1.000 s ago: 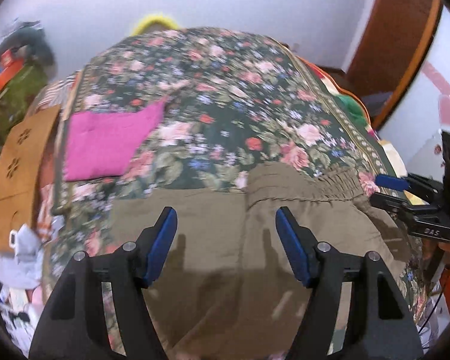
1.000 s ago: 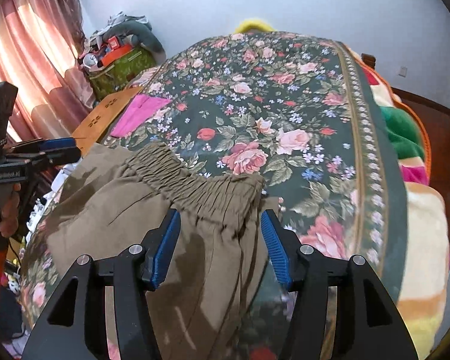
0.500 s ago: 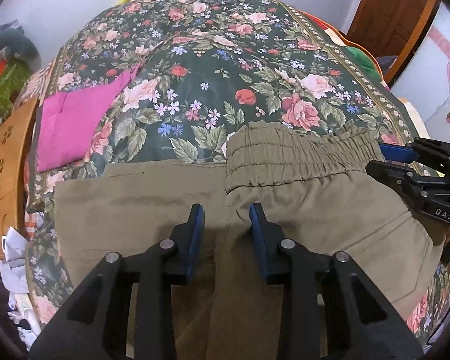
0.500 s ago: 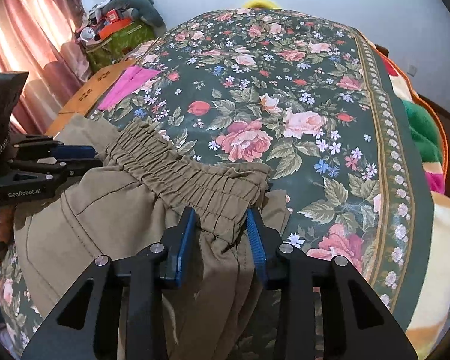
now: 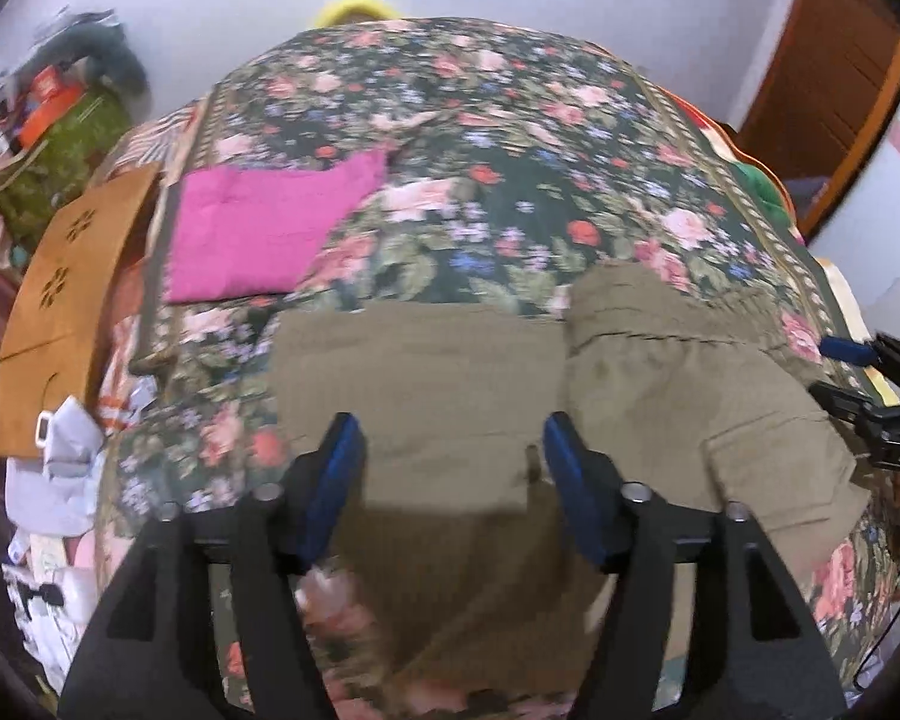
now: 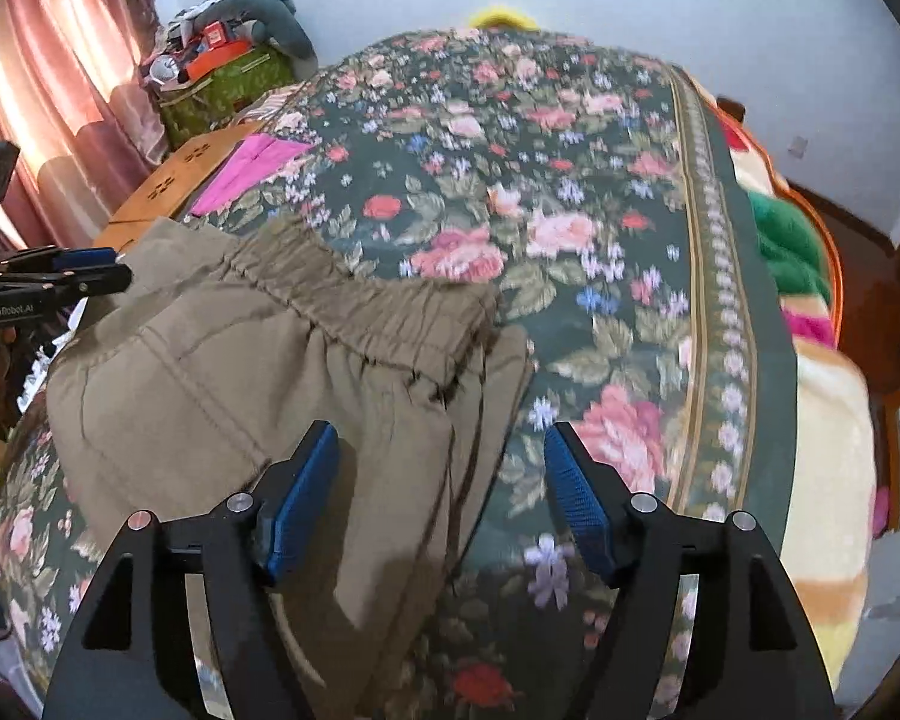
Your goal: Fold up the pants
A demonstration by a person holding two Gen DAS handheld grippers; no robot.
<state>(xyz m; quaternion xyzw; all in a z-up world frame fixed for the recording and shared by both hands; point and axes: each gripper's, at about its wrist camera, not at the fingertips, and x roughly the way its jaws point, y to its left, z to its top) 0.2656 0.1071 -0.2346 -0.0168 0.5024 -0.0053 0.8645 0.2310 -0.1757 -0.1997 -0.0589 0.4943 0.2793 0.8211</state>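
**Both grippers reopened over pants**

Left wrist view: left gripper (image 5: pixel 444 450) jaws wide apart, nothing held; half a second ago nearly closed. Pants (image 5: pixel 450 384) lie centre frame on bedspread (image 5: pixel 480 138).

Right wrist view: right gripper (image 6: pixel 441 462) likewise spread wide, empty; pants (image 6: pixel 222 372) centre-left.

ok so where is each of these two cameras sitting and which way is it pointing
Left wrist: on the left gripper, looking along its open fingers at the olive pants on the floral bedspread.
Right wrist: on the right gripper, open above the pants' waistband.
Both share the pants, bedspread and pink cloth; each sees the other gripper.
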